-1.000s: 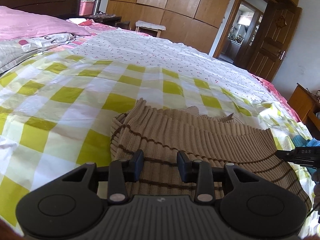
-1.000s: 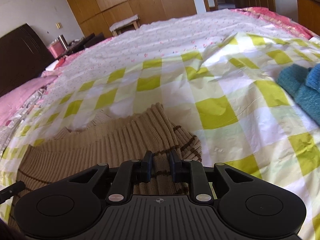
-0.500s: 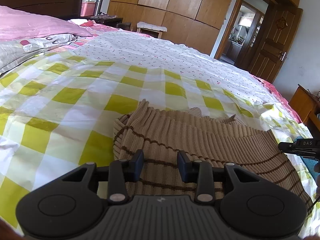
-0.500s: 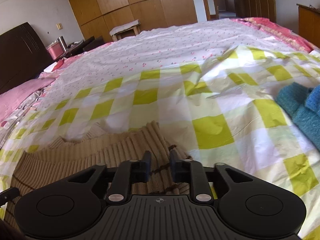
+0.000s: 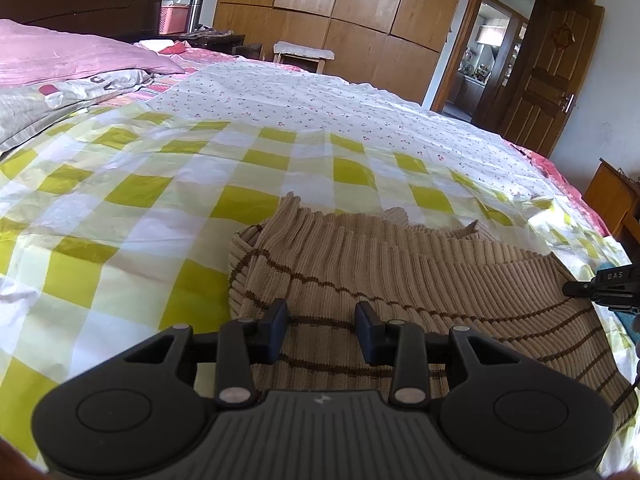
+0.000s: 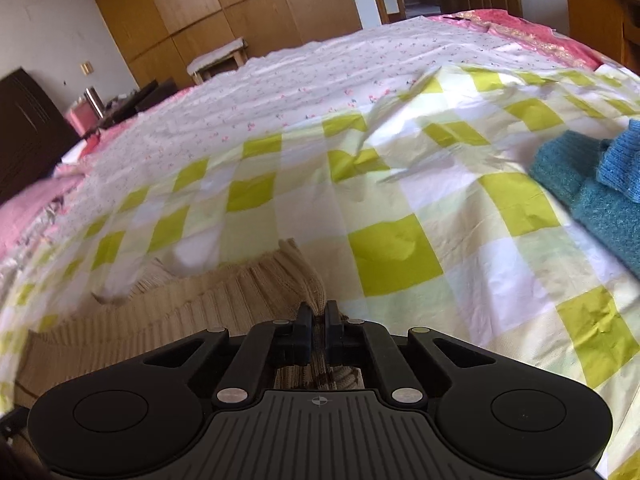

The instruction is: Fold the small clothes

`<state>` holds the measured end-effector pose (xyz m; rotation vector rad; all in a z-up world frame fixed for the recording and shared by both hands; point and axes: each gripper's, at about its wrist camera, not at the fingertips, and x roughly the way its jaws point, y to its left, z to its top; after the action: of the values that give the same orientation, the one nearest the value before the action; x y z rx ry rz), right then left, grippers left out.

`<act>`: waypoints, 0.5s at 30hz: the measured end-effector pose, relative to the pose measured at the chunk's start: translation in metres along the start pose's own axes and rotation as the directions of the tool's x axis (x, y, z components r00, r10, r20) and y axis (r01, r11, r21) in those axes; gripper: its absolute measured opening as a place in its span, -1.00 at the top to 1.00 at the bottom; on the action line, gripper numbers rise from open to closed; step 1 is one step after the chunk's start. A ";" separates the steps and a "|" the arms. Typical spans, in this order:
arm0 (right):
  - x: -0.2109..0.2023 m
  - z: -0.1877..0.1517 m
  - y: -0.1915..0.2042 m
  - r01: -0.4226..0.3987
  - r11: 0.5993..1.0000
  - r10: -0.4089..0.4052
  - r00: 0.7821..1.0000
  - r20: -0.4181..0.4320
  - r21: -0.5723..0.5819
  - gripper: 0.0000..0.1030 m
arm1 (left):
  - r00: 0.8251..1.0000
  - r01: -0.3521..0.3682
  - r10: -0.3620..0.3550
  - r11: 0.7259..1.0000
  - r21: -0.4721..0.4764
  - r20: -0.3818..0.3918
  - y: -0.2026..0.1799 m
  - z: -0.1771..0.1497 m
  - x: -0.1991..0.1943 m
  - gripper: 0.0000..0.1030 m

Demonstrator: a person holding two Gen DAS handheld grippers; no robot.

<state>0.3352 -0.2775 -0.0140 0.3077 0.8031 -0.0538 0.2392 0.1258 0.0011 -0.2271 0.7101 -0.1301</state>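
Observation:
A small beige ribbed sweater (image 5: pixel 400 276) with thin brown stripes lies on the yellow-and-white checked sheet (image 5: pixel 120 216). My left gripper (image 5: pixel 322 322) is open, its fingers hovering over the sweater's left part with nothing between them. My right gripper (image 6: pixel 318 320) is shut on a bunched corner of the same sweater (image 6: pixel 224 304) at its right end. The right gripper's tip (image 5: pixel 600 286) shows at the right edge of the left wrist view.
A teal and blue knitted pile (image 6: pixel 592 184) lies on the sheet to the right. Pink and grey pillows (image 5: pixel 60 72) lie at the left. A floral sheet (image 5: pixel 320 100) covers the far bed; wardrobes, a stool and a wooden door stand beyond.
My right gripper has closed onto the sweater's right corner and pulled back toward me. The left gripper stays open over the sweater, almost still.

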 end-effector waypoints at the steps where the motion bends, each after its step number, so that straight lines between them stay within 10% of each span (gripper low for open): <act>1: 0.003 -0.002 0.003 0.013 1.000 -0.013 1.000 -0.003 -0.016 0.91 | 1.000 -0.005 0.005 1.000 0.008 -0.003 -0.001 -0.001 0.001 0.18; 15: -0.047 -0.014 0.012 -0.055 0.995 0.058 0.998 0.033 -0.078 0.72 | 1.000 0.000 0.000 1.000 0.021 0.022 -0.016 -0.015 -0.037 0.18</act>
<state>0.2943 -0.2652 0.0132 0.2553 0.7595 0.0246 0.2013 0.1146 0.0173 -0.2077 0.6869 -0.1350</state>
